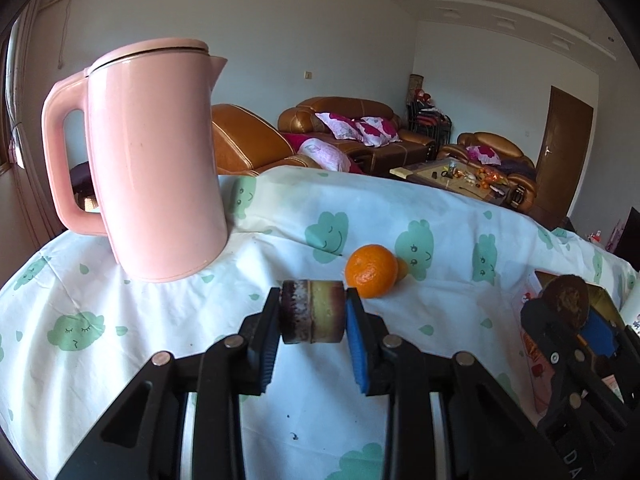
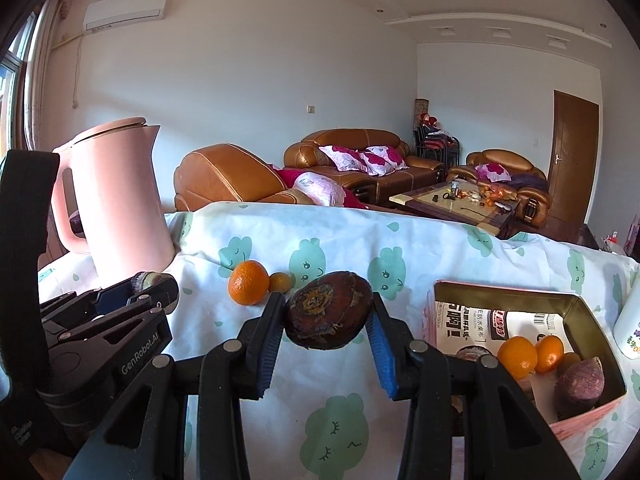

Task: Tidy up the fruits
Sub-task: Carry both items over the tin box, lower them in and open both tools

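Left wrist view is showing the left tongs point(image 1: 312, 312) clamping a short cut stalk piece point(image 1: 312, 312), purple at one end and yellow-green at the other, just above the cloth-covered table point(image 1: 160, 320). A pink kettle point(image 1: 156, 160) is standing close ahead on the left. An orange point(image 1: 371, 270) is lying just beyond the stalk piece, with a smaller fruit point(image 1: 402, 269) touching it behind. Right wrist view is showing the right tongs point(image 2: 328, 316) gripping a dark brown round fruit point(image 2: 328, 316) above the table. A tin box point(image 2: 576, 304) is sitting to the right, holding two oranges point(image 2: 518, 357), a purple fruit point(image 2: 580, 380) and printed paper. A white bottle point(image 2: 630, 320) is standing beside the box at the right edge.
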Tool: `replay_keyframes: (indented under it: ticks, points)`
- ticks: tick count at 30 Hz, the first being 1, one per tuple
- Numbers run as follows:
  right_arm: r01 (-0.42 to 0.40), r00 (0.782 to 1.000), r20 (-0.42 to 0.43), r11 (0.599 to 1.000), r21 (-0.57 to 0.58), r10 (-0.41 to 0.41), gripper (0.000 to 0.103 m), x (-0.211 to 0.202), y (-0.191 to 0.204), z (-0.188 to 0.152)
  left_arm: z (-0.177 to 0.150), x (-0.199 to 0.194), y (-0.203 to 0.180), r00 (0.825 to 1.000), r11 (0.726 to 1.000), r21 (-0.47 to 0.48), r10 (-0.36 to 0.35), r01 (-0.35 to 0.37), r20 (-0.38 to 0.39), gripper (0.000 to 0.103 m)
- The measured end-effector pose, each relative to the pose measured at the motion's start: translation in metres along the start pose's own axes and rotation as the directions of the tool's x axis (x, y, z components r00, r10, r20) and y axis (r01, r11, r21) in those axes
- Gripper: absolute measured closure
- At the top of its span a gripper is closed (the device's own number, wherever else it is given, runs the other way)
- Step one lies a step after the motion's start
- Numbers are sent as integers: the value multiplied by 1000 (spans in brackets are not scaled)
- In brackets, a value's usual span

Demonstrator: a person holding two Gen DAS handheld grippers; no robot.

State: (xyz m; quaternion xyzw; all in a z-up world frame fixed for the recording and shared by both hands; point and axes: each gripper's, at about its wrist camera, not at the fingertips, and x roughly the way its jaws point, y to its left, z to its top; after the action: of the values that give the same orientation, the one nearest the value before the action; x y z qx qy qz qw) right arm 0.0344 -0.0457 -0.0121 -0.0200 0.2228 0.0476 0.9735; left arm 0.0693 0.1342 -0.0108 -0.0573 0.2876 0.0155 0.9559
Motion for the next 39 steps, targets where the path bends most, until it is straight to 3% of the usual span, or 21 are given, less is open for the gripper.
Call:
replay_keyframes:
  ticks: [6,12,23,39]
  points:
    - [11,1000,7,1000,-7,-11,60,-14,-5,-4,-8,-23,1,980,978,-72,-195,198,42,71]
    - [11,1000,7,1000,-10,-11,60,-26,-14,-10,-12,-39,-13,960,962,-30,-268,271,86,71]
    - [6,1000,-17,999,45,-5,60,-36,-46,-14,-24,-41,-41,981,980,66,-189,185,52,71]
    - [54,998,12,995,83,-55,60,-55,-94,-14,-33,-51,-83,987,977,157,-154,146,42,71]
